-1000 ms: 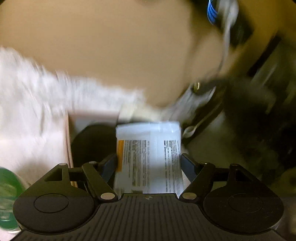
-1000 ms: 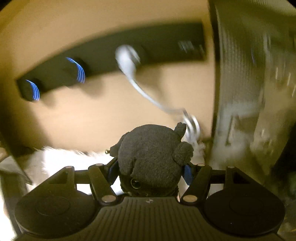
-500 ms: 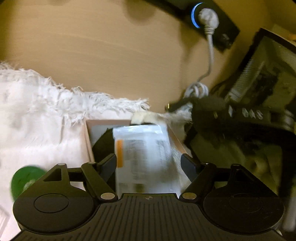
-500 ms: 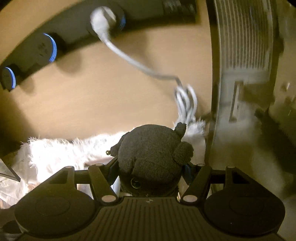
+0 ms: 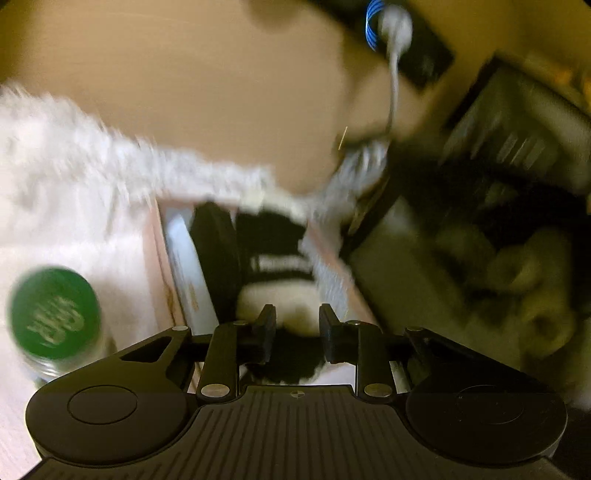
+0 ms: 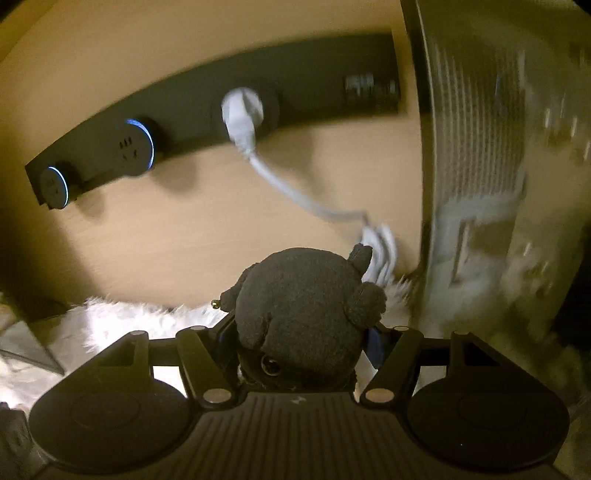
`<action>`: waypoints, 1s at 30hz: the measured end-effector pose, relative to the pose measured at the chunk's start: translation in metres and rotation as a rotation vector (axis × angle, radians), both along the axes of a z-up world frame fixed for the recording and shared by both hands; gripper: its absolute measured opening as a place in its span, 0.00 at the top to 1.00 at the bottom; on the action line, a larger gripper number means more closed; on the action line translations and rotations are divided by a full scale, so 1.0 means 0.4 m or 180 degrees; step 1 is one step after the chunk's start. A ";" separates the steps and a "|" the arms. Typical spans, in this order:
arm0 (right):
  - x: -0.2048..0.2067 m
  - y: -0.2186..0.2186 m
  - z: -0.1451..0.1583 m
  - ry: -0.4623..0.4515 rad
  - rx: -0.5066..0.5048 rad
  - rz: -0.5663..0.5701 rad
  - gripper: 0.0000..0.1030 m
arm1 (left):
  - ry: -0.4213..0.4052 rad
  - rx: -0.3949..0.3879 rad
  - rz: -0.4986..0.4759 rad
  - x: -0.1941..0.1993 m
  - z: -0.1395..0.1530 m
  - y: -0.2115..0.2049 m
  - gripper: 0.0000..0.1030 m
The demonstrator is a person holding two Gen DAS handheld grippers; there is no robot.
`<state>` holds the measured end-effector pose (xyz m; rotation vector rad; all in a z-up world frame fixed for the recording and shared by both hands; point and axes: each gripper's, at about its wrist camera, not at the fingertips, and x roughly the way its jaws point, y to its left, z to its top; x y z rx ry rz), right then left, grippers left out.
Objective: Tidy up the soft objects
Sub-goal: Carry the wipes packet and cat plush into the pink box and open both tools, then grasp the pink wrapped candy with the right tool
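Gripping a dark grey plush toy [image 6: 299, 317] in the right gripper [image 6: 299, 338]; hovering the left gripper [image 5: 294, 332], narrowed and empty, over an open cardboard box [image 5: 162, 266].

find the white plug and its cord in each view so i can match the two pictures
Left wrist view: the white plug sits at the top right, blurred, its cord dropping to a coiled bundle right of centre.
Right wrist view: the white plug sits upper centre in the black socket strip, its cord running down right to a coil behind the grey plush toy.
Shared landmark: the white fluffy rug along the tan wall.
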<state>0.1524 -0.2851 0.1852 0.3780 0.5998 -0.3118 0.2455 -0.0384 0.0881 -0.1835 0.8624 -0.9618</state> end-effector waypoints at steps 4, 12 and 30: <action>0.046 -0.002 -0.097 0.0259 0.0258 0.0064 0.35 | -0.0241 -0.0164 0.0374 -0.017 0.072 0.115 0.73; 0.088 0.019 -0.268 0.0769 0.0286 0.0075 0.31 | -0.0309 0.0010 0.1338 -0.030 0.086 0.399 0.72; 0.077 0.433 -0.047 0.0118 -0.0745 0.1246 0.13 | -0.0177 0.0702 0.1600 -0.086 -0.061 0.624 0.72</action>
